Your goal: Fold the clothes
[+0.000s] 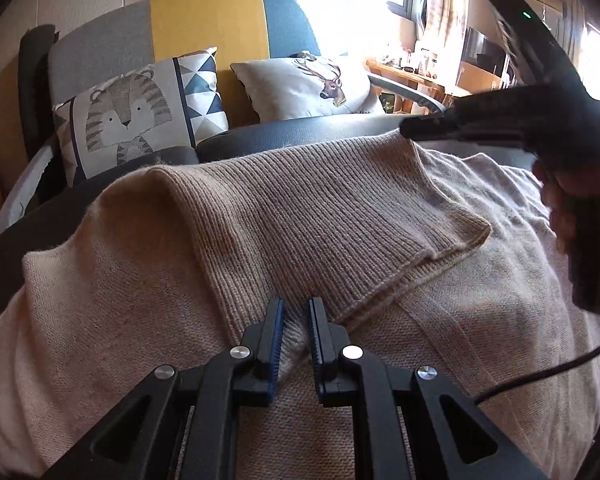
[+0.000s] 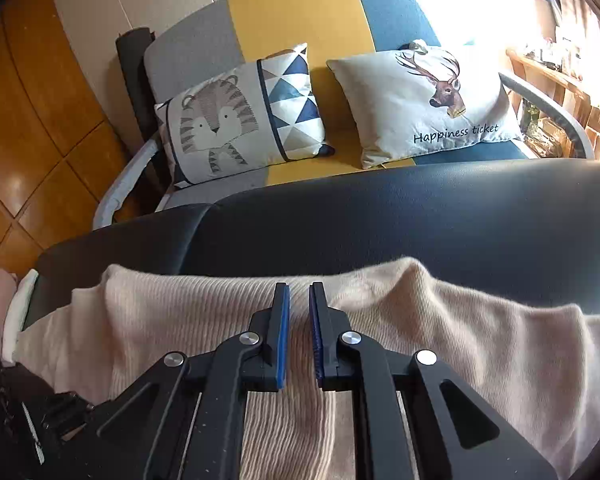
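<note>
The beige sweater (image 1: 204, 264) lay spread across the black bench (image 2: 380, 224), which stood in front of the sofa (image 2: 300, 12); a ribbed part of the sweater (image 1: 300, 208) was folded over the flatter knit, its hem running slantwise toward the bench's near side. The left gripper (image 1: 296, 312) pointed down at the sweater, its jaws nearly together and pinching a small pucker of the ribbed knit between the blue pads (image 1: 278, 332). The right gripper (image 2: 299, 300) sat over the sweater's far edge, close to the bare bench; its jaws were also drawn almost together, with ribbed knit lying between and under them, though whether they actually pinched it could not be told. In the left view the right gripper (image 1: 424, 126) reached in from the side, its tip at the far corner of the fold, held by a hand (image 1: 560, 200). Two cushions, a tiger cushion (image 2: 236, 120) and a deer cushion (image 2: 420, 100), leaned on the sofa beyond the bench.
</note>
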